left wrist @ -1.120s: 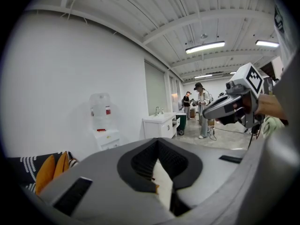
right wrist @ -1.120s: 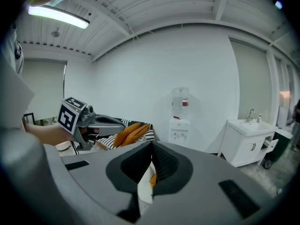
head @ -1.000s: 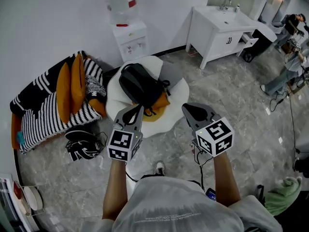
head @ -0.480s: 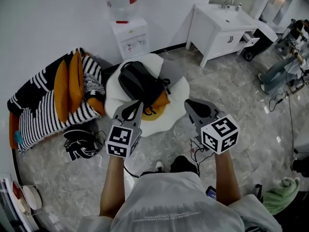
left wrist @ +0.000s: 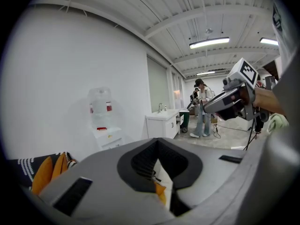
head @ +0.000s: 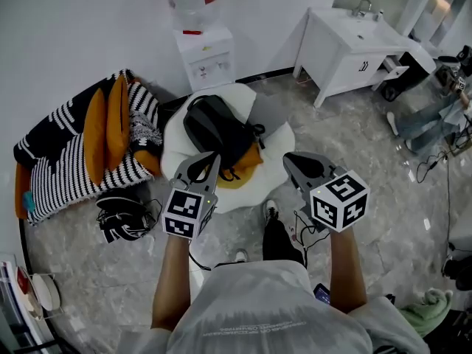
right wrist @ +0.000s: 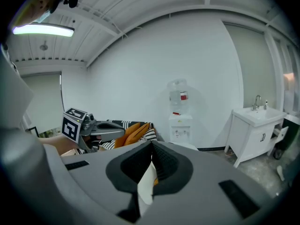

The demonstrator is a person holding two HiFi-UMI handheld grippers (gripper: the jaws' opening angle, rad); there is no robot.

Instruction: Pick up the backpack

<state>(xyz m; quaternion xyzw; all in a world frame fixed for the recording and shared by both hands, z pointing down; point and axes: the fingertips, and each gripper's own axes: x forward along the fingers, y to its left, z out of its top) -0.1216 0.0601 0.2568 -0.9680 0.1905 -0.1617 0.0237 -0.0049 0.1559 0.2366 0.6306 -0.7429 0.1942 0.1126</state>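
Both claws are shut and empty. My left claw [head: 209, 158] sits nearer the black backpack [head: 214, 130] than my right claw [head: 292, 160]; the backpack lies just beyond on the white beanbag [head: 276, 135], long axis running far-left to near-right.

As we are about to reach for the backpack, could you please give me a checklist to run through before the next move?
1. Backpack clear on top: ok, it lies on the white seat with nothing over it.
2. Left gripper open for a grasp: not ok, shut and empty.
3. Right gripper open for a grasp: not ok, shut and empty.
4. Grippers at the backpack: not ok, both are held short of it.
5. Way to the backpack free: ok, nothing stands between.
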